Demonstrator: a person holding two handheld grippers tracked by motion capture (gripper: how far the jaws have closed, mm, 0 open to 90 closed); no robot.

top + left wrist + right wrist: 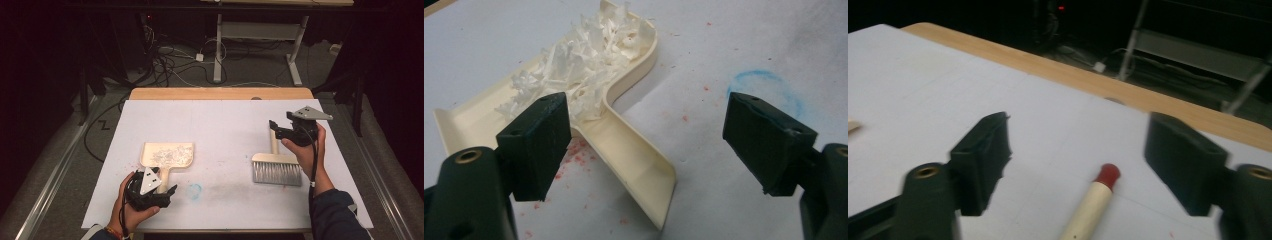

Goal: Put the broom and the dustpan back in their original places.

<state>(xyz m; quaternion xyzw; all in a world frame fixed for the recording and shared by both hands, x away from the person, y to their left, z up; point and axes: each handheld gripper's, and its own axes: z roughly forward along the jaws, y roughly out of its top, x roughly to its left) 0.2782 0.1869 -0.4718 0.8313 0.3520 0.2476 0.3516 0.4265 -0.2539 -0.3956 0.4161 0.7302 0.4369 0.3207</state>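
While both grippers stand spread, dustpan and brush lie free on the white surface [225, 115].

No writing is legible anywhere. At left, the cream dustpan [167, 155], heaped with white paper shreds [584, 55], lies with its handle between the wide-apart jaws of the left gripper [649, 140], untouched. At right, the brush [276, 167], grey-bristled, has its red-tipped handle partly cut off below the right gripper [1078, 150], unpinched.

I see a cream dustpan [167, 154] piled with white paper shreds [584, 55], on a white counter [225, 120] speckled red, with a faint blue ring [769, 87]. My brush [276, 167] has grey bristles and a cream, red-tipped handle [1093, 200]. Both tongs are black.
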